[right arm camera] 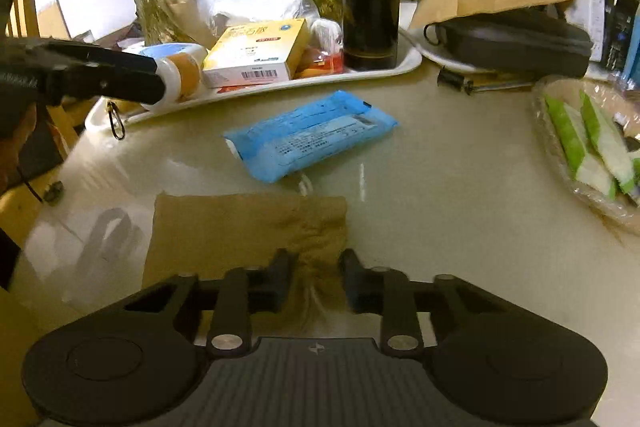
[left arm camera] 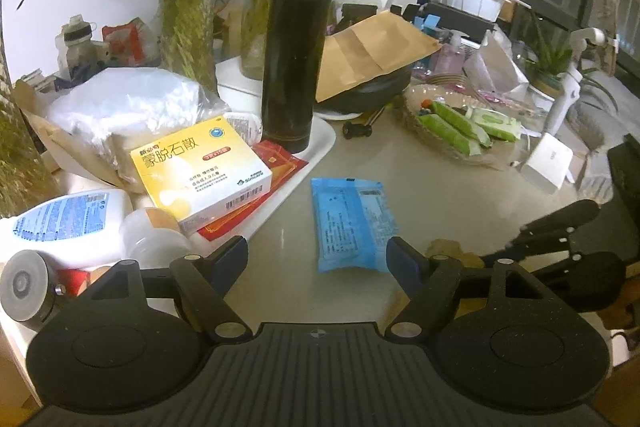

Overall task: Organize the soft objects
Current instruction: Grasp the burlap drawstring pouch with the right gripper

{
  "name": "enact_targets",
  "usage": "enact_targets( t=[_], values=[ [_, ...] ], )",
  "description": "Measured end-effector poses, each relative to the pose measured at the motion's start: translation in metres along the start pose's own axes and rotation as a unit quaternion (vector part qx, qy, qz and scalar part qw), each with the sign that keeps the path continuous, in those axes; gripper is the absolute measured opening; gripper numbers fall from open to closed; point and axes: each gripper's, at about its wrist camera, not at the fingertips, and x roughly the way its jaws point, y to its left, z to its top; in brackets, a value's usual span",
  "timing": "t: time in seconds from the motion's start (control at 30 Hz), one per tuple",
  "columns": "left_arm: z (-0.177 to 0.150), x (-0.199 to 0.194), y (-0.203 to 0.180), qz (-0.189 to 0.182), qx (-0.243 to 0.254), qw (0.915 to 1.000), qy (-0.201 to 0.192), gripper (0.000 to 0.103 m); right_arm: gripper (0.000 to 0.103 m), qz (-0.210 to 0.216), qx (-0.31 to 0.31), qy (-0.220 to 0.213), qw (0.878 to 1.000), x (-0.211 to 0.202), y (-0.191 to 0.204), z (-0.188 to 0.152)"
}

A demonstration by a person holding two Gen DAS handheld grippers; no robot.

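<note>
A blue soft tissue pack (left arm camera: 352,225) lies flat on the beige table, also in the right wrist view (right arm camera: 310,135). My left gripper (left arm camera: 318,261) is open, its fingers either side of the pack's near end, just above it. A brown folded cloth (right arm camera: 248,231) lies in front of the pack. My right gripper (right arm camera: 316,281) is open, its fingers straddling the cloth's near right corner; whether the pads touch it is unclear. The right gripper also shows at the right of the left wrist view (left arm camera: 560,239).
A white tray (right arm camera: 280,83) holds a black flask (left arm camera: 296,47), a yellow medicine box (left arm camera: 200,171), bottles and bags. A wicker basket (right arm camera: 560,163) with green-white packs sits at the right. A black case (right arm camera: 512,41), paper bag and plant vases crowd the back.
</note>
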Motion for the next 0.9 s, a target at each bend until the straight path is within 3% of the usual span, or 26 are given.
enact_targets(
  t=[0.17,0.4,0.9],
  values=[
    [0.007,0.004,-0.007,-0.003,0.001,1.0,-0.001,0.076,0.015,0.01,0.031,-0.001,0.999,-0.016,-0.011,0.001],
    [0.012,0.009,-0.013,-0.014,-0.005,0.9999,0.002,0.076,0.014,0.022,0.067,-0.038,0.997,-0.055,-0.023,-0.001],
    [0.021,0.042,-0.02,-0.029,-0.005,0.9984,0.049,0.077,0.014,-0.041,0.133,-0.117,0.983,-0.127,-0.049,-0.015]
  ],
)
